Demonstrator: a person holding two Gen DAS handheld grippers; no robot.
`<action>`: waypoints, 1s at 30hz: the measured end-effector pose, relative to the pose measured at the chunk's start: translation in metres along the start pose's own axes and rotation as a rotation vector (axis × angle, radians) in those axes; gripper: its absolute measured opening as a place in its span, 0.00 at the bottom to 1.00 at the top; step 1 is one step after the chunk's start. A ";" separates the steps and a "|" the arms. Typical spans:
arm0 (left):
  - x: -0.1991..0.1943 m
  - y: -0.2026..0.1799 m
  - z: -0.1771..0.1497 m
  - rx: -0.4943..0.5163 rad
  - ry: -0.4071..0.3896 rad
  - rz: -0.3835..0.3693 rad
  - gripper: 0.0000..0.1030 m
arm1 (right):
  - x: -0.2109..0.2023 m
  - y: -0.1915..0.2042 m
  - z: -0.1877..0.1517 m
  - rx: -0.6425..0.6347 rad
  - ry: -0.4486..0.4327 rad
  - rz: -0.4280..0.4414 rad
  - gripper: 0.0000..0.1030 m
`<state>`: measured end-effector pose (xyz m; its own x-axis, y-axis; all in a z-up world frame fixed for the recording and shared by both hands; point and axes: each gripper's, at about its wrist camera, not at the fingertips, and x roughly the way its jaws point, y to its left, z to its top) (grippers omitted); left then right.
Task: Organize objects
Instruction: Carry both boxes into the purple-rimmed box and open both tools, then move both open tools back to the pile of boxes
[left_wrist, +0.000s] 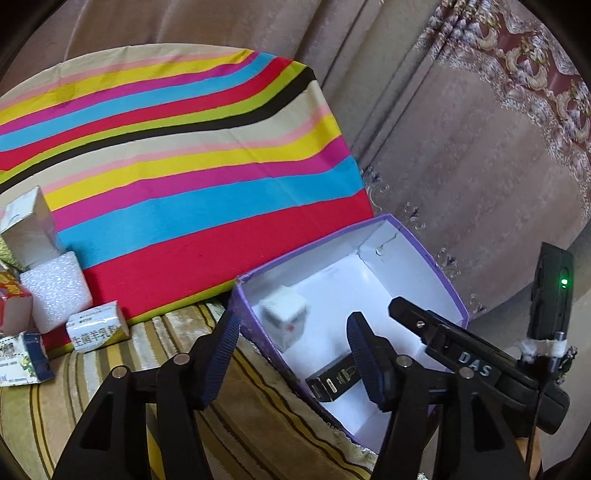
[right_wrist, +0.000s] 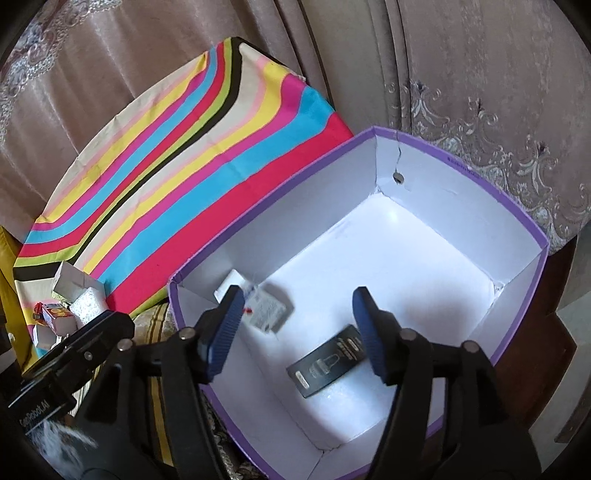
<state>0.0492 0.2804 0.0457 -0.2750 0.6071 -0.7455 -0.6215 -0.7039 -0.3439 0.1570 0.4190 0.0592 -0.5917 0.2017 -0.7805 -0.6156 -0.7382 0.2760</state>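
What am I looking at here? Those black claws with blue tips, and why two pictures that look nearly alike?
No robot: a person carries a hand-held gripper in each hand, each with its own camera looking along its fingers. One picture is from the left hand-held gripper, the other from the right hand-held gripper. Both are open and hold nothing. Below them is a purple box with a small white carton and a black packet lying inside. More small boxes wait on the striped cloth beside it.
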 end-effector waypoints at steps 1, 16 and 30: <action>-0.003 0.001 -0.001 0.001 -0.007 -0.002 0.60 | -0.003 0.002 0.000 -0.006 -0.015 -0.002 0.72; -0.031 0.017 -0.009 0.000 -0.071 0.011 0.63 | -0.029 0.043 0.005 -0.201 -0.170 -0.090 0.98; -0.089 0.079 -0.033 -0.151 -0.204 0.087 0.63 | -0.021 0.085 -0.007 -0.357 -0.140 0.035 0.98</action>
<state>0.0489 0.1586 0.0661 -0.4743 0.5930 -0.6507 -0.4771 -0.7943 -0.3761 0.1209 0.3476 0.0951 -0.6900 0.2401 -0.6829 -0.3884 -0.9189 0.0694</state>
